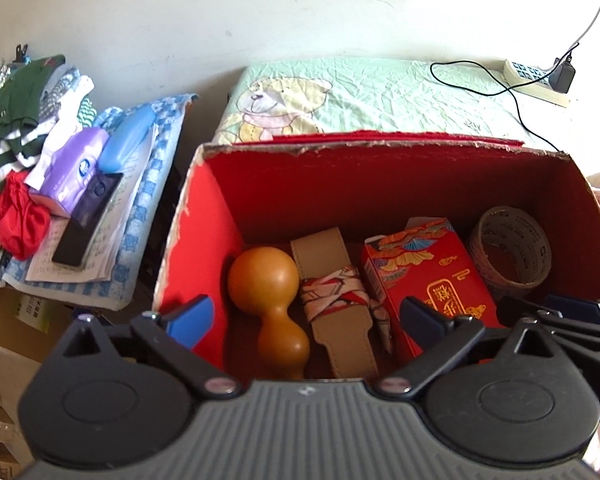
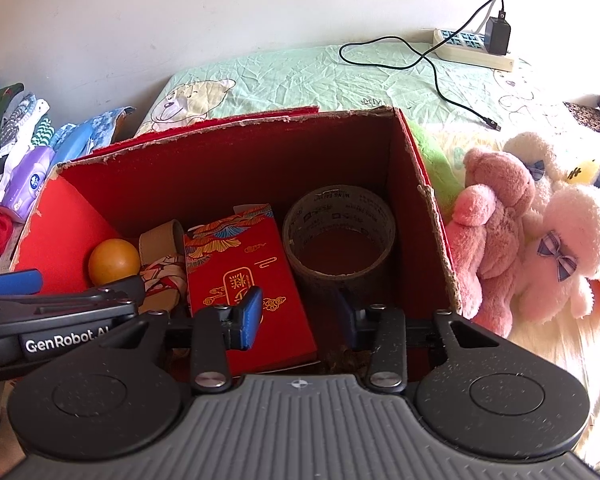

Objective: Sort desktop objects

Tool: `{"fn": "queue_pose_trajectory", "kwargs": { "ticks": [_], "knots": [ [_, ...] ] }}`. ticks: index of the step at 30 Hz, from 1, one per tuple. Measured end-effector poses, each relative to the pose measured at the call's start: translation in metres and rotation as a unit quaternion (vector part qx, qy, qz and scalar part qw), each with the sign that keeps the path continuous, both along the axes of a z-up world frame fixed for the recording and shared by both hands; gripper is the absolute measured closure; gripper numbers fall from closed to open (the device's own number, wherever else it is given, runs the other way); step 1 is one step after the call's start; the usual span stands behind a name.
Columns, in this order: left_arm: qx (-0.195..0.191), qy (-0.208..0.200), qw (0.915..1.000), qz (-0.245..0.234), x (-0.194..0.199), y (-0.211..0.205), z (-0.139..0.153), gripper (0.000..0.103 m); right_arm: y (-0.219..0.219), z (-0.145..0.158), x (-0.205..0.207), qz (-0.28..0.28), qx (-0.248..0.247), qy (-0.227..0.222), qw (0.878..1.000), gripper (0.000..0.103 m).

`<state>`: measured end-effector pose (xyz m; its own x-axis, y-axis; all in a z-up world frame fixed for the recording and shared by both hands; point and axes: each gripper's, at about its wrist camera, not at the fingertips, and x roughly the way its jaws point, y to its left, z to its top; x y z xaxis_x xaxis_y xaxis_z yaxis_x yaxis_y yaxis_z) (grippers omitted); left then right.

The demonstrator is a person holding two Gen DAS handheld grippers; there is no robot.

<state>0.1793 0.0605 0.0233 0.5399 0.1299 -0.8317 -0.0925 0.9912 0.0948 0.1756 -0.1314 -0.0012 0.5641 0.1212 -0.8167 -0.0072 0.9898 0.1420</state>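
Gourd [image 1: 268,296], strap [image 1: 332,300], packet [image 1: 428,280], tape roll [image 1: 508,252] lie left-to-right in box [image 1: 380,176].

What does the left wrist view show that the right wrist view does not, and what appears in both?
Only the left wrist view shows the black flat case on papers and the gourd's whole double-bulb shape. Only the right wrist view shows the pink plush toys beside the box and the cable's loose end. Both show the red box holding gourd, tan strap, red packet and tape roll, plus the power strip. Left tongs and right tongs are open, empty.
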Motion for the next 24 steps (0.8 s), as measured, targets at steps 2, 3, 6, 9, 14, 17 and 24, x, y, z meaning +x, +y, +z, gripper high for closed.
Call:
{"fn": "queue_pose_trajectory", "kwargs": {
  "ticks": [2, 3, 6, 9, 14, 17, 24],
  "knots": [
    [-0.004, 0.009, 0.9999, 0.004, 0.0, 0.001, -0.001, 0.003, 0.0, 0.0, -0.001, 0.0, -0.002, 0.001, 1.0, 0.062],
    [-0.002, 0.014, 0.9999, 0.006, 0.0, 0.0, -0.001, 0.003, 0.0, 0.0, -0.002, 0.0, -0.002, 0.001, 1.0, 0.063],
    [0.01, 0.019, 0.9998, 0.005, -0.003, -0.005, -0.002, 0.005, 0.001, -0.001, -0.005, 0.002, -0.009, 0.002, 1.0, 0.064],
    [0.017, 0.014, 0.9997, 0.005, -0.007, -0.007, -0.002, 0.005, 0.0, -0.001, -0.007, -0.002, -0.005, -0.001, 1.0, 0.064],
    [0.014, 0.019, 0.9997, 0.008, -0.009, -0.006, -0.003, 0.005, -0.002, 0.0, -0.011, -0.002, 0.002, -0.003, 1.0, 0.064],
    [0.007, 0.02, 0.9998, 0.007, -0.011, -0.005, -0.001, 0.005, -0.003, 0.0, -0.013, -0.006, 0.007, -0.004, 1.0, 0.064],
    [0.021, 0.004, 0.9998, 0.002, -0.018, -0.01, 0.015, 0.004, -0.004, 0.007, -0.021, -0.015, 0.01, -0.01, 1.0, 0.064]
  ]
}}
